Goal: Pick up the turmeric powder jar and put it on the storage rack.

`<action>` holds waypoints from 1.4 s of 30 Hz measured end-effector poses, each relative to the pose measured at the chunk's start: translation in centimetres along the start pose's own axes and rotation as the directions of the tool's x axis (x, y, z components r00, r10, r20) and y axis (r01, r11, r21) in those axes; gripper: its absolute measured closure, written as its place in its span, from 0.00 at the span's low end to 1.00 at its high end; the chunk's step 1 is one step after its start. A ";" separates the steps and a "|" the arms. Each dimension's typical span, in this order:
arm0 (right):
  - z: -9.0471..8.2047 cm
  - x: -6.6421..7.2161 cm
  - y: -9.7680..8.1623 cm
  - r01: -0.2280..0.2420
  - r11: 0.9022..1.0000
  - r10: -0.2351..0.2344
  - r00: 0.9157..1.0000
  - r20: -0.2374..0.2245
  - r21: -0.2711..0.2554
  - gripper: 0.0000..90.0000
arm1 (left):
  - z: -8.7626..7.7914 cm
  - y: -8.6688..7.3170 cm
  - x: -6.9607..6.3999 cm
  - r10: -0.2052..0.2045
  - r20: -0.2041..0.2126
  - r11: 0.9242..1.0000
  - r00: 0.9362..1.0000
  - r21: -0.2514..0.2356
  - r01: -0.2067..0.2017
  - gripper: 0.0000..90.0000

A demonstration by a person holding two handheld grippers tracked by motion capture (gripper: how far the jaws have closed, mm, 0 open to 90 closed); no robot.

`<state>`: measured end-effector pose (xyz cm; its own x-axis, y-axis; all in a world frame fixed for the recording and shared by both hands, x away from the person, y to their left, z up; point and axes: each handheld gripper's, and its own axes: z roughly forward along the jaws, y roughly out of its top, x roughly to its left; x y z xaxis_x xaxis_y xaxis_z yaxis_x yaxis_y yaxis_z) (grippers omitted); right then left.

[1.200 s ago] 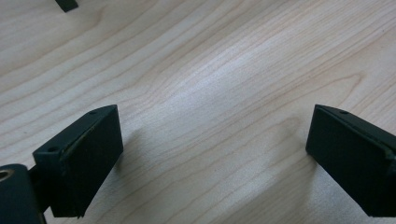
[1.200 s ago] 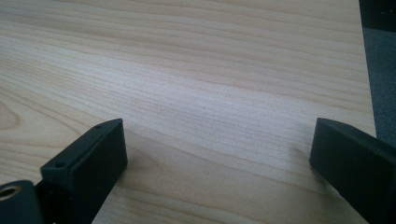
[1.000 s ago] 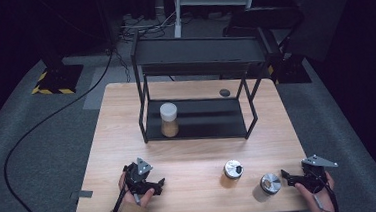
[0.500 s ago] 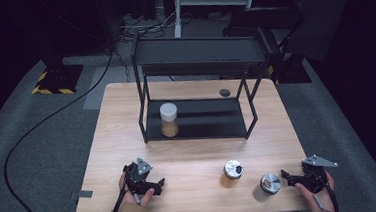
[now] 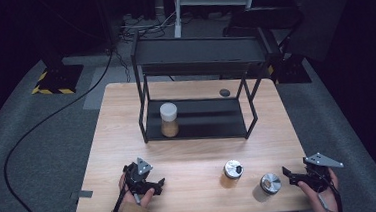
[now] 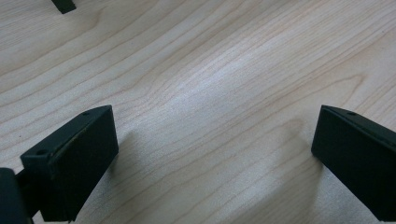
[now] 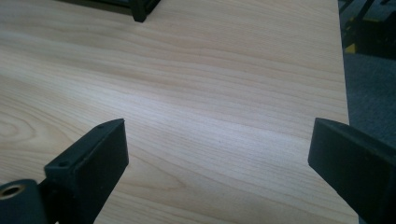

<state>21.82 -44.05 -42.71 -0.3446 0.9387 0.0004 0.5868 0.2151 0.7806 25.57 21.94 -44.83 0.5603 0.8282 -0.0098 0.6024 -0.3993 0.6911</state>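
Left gripper (image 5: 154,184) low at lower left, jaws wide apart. Right gripper (image 5: 292,174) lower right, jaws spread, just beside the silver-lidded jar (image 5: 269,183).

Rack (image 5: 193,68) blocks rear; front table (image 5: 190,161) apparently open.

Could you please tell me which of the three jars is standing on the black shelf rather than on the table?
The white-lidded jar with brownish contents stands on the shelf's lower tier; the two metal-lidded jars stand on the table's front edge.
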 end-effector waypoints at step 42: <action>-4.7 6.1 4.1 0.063 0.985 -0.085 0.987 -0.135 -0.161 0.07 | 0.0 0.0 -0.3 -0.011 -0.011 1.000 1.000 0.001 0.011 0.00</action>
<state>18.72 -38.73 -36.53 -0.4895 0.8718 0.0183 0.4380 0.2277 0.8697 25.41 21.72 -44.82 0.5473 0.8369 -0.0091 0.6089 -0.3907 0.6903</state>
